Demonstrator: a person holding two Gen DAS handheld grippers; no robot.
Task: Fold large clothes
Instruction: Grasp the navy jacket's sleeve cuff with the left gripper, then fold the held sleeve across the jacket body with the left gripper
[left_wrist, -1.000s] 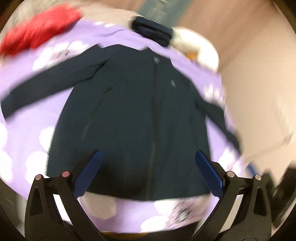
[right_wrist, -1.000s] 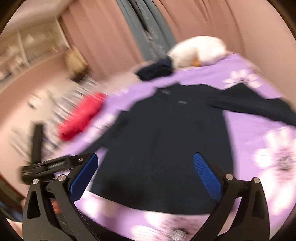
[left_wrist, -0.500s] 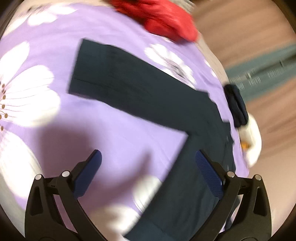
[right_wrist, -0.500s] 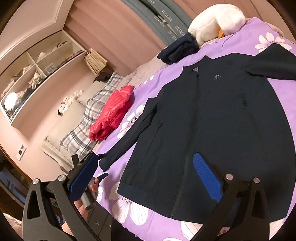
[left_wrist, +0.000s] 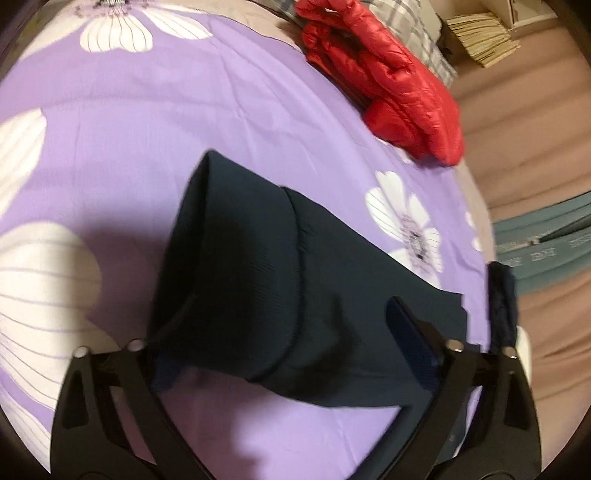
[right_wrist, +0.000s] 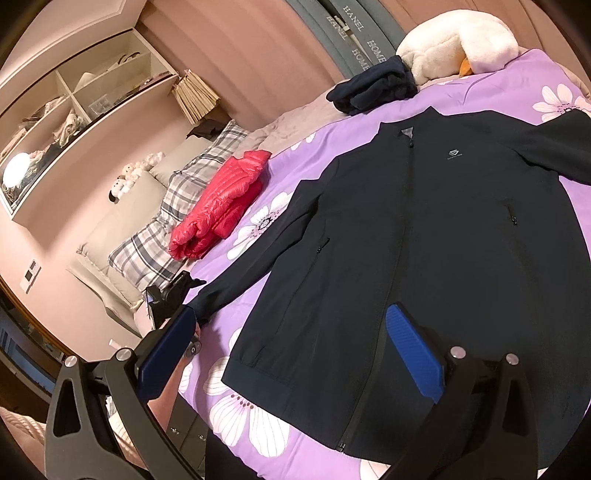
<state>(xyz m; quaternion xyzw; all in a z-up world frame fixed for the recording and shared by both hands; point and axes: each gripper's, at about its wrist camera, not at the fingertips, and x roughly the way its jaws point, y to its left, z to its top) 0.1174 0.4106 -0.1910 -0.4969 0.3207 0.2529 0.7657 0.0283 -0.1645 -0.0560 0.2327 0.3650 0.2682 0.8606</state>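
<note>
A dark navy zip jacket (right_wrist: 443, 229) lies face up, sleeves spread, on a purple flowered bed cover (left_wrist: 147, 110). In the left wrist view its sleeve cuff (left_wrist: 236, 258) lies between the jaws of my left gripper (left_wrist: 291, 317), which are closing; the cuff hides the left fingertip, and no pad visibly presses on the cloth. From the right wrist view the left gripper (right_wrist: 170, 295) shows at that sleeve's end by the bed edge. My right gripper (right_wrist: 290, 314) hangs open over the jacket's hem with nothing between its pads.
A folded red puffer jacket (right_wrist: 221, 206) lies at the bed's left side beside plaid pillows (right_wrist: 166, 229). A folded dark garment (right_wrist: 373, 88) and a white plush toy (right_wrist: 454, 40) sit beyond the collar. Wall shelves (right_wrist: 74, 107) hang at left.
The left gripper swung from over the jacket's front to its left sleeve and came down onto the cuff. The right gripper moved a little lower toward the hem.
</note>
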